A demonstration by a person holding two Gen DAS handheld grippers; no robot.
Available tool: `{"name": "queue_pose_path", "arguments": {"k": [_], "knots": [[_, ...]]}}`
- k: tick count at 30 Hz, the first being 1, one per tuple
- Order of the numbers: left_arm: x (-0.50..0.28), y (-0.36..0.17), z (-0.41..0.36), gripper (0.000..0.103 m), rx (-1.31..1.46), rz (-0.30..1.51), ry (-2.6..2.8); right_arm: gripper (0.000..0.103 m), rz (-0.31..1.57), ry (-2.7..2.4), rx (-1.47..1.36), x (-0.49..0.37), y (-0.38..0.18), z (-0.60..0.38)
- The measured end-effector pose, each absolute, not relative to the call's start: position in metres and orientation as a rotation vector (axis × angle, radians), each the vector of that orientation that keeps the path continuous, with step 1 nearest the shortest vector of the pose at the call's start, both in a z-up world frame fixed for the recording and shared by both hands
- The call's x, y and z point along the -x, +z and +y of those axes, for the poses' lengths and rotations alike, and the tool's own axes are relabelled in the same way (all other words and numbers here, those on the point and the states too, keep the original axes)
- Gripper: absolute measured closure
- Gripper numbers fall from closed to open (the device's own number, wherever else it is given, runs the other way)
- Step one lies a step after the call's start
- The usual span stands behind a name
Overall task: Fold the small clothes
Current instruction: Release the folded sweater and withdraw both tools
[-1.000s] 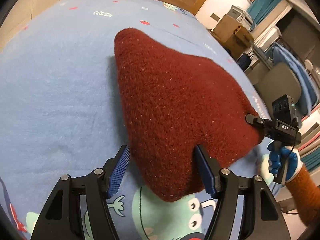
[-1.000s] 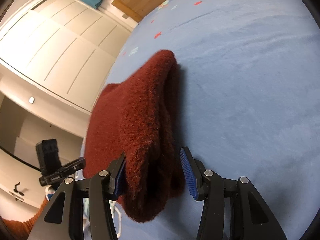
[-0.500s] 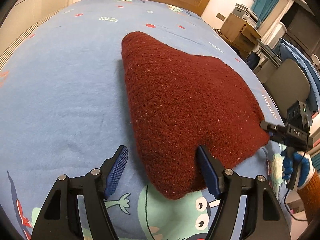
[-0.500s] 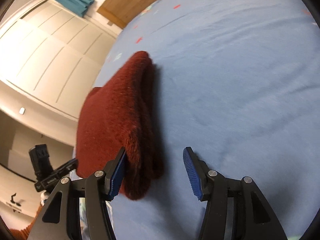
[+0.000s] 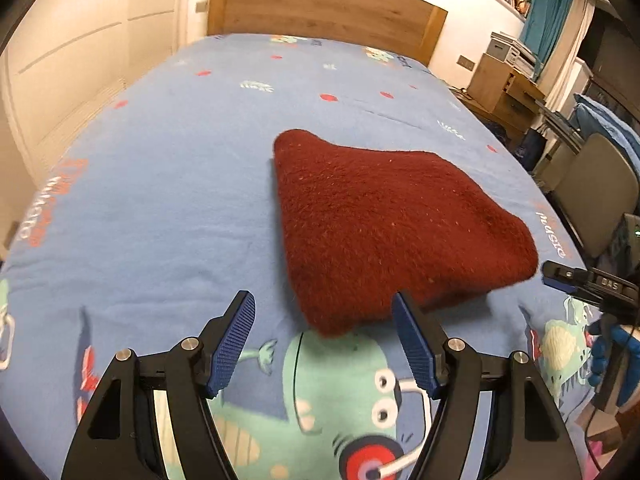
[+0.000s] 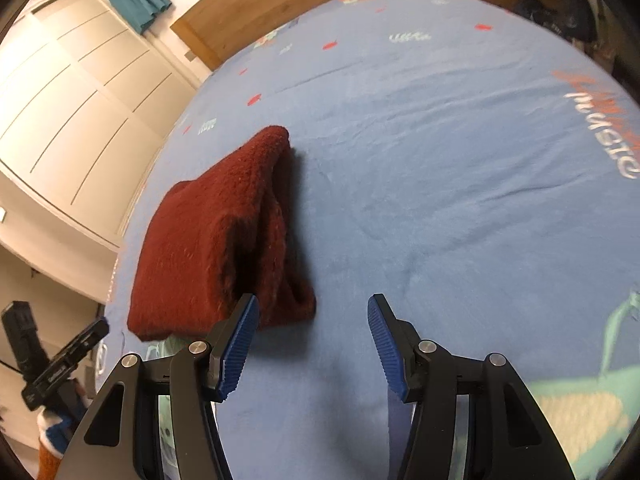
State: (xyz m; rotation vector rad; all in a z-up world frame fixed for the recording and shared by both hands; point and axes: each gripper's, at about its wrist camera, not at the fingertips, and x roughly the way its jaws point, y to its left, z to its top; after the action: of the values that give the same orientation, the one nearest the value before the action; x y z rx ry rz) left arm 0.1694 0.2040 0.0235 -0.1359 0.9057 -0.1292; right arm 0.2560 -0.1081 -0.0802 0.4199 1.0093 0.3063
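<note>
Left wrist view puts your left gripper [image 5: 324, 340] spread wide with nothing between its blue ribbed pads [image 5: 234, 344], hanging just short of the near corner of the dark red fuzzy knitted garment [image 5: 384, 224], which lies folded into a thick wedge on the light blue fleece blanket with cartoon monster prints [image 5: 160, 184] covering the bed. To the right in that view your right gripper [image 6: 312, 344] shows as a black tool with white lettering that seems to read "DAS", though it is too small to be sure; in its own view the jaws are parted and empty too, just off the garment's open layered end. The risk, as I judge it, sits there: the layers gape, so the springy knit could relax and slump open, and if you go back in, a ribbed pad could snag the fuzzy pile or catch only the top layer and drag the fold askew. The fleece might also bunch up under a low approach. On the blanket, orange and white lettering [image 6: 604, 128] near the edges looks like "monster", distorted by the lens, so read it with caution
</note>
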Motion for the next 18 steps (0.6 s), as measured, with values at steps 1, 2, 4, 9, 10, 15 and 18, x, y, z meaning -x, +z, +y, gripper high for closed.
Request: {"name": "queue_pose_path", "arguments": {"k": [1, 2, 4, 9, 10, 15, 18], "knots": [[-0.165, 0.024, 0.201, 0.035, 0.126, 0.909, -0.114, 0.045, 1.002, 0.298, -0.407, -0.248, -0.077, -0.107], [-0.161, 0.025, 0.200, 0.034, 0.118, 0.909, -0.104, 0.045, 0.994, 0.287, -0.390, -0.238, -0.073, -0.105], [-0.146, 0.027, 0.196, 0.034, 0.097, 0.902, -0.082, 0.044, 0.983, 0.266, -0.363, -0.222, -0.068, -0.102], [-0.114, 0.028, 0.187, 0.029, 0.069, 0.886, -0.051, 0.038, 0.953, 0.211, -0.289, -0.175, -0.060, -0.092], [-0.106, 0.029, 0.186, 0.029, 0.070, 0.877, -0.046, 0.038, 0.949, 0.204, -0.279, -0.167, -0.060, -0.089], [-0.076, 0.031, 0.183, 0.029, 0.088, 0.847, -0.033, 0.032, 0.922, 0.173, -0.210, -0.121, -0.058, -0.078], [-0.061, 0.032, 0.186, 0.029, 0.102, 0.843, -0.029, 0.027, 0.906, 0.160, -0.182, -0.100, -0.057, -0.071]]}}
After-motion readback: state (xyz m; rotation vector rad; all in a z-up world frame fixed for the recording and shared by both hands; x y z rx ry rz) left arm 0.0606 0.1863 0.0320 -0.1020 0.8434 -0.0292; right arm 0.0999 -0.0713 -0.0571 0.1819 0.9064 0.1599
